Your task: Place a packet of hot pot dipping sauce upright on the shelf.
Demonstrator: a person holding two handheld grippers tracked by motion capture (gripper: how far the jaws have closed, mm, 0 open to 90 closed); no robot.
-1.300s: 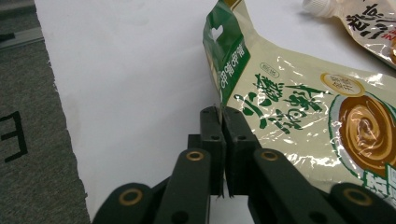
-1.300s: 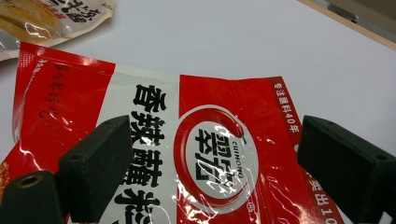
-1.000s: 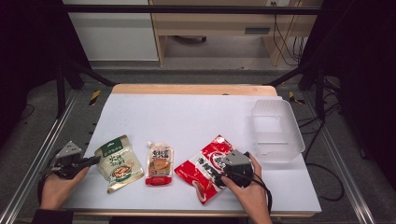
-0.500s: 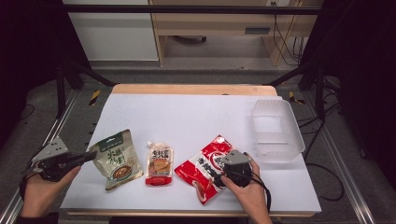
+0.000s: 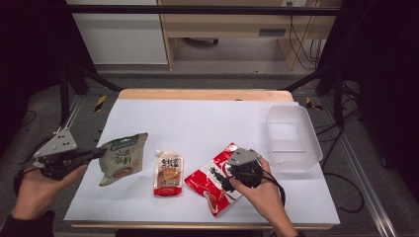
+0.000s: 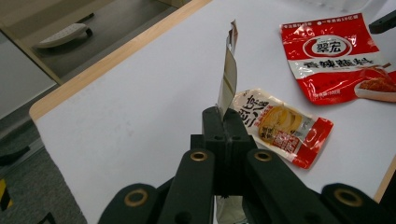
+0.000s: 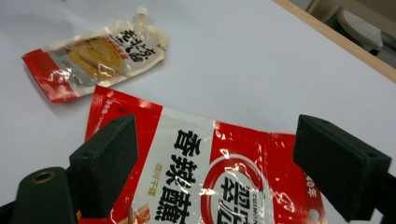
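sauce pouches: 3 — green (image 5: 120, 159), spouted (image 5: 168, 173), red (image 5: 217, 178) | clear containers (image 5: 293, 139): 1 | grippers: 2

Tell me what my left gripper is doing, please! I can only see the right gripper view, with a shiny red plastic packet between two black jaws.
Observer: The left gripper is shut on the edge of a green and beige plastic pouch, near the left edge of the white table.
Operator: Is that pouch lying flat?
Observer: No. In the left gripper view it is tilted up on its edge, rising from the jaws.
Operator: Is there a box for packets anywhere?
Observer: Yes, a clear rectangular plastic tub sits at the table's right side, and it looks empty.
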